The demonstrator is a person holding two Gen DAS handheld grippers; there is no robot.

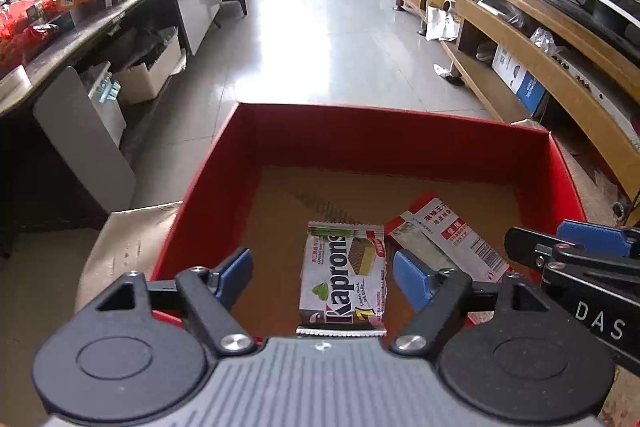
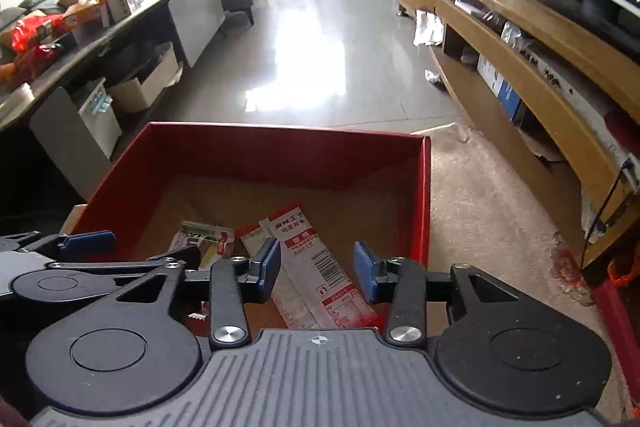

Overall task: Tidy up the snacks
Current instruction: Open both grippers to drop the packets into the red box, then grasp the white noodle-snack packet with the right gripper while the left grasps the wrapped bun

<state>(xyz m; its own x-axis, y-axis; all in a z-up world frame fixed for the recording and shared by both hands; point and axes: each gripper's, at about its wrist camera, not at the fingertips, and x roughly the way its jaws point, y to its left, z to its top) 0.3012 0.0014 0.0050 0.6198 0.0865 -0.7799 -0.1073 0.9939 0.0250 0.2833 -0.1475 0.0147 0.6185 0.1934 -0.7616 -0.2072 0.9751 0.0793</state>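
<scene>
A red box [image 1: 380,115] with a brown floor sits low in both views. Two packets lie flat inside it. One is a white Kaprons wafer packet [image 1: 344,279], the other a red-and-white packet [image 1: 444,239] with a barcode just to its right. My left gripper [image 1: 322,267] hangs open above the wafer packet, its blue pads well clear of both sides. In the right wrist view my right gripper [image 2: 316,263] is open over the red-and-white packet [image 2: 320,287], pads either side without pressing. The wafer packet [image 2: 204,239] shows behind the left gripper [image 2: 140,247]. The right gripper [image 1: 556,239] enters from the right.
The red box rim [image 2: 280,129] stands higher than the packets. A cardboard flap [image 1: 128,239] lies left of the box. A long wooden cabinet [image 1: 540,67] runs along the right, a dark cluttered table [image 1: 80,19] along the left, with carpet [image 2: 500,207] beside the box.
</scene>
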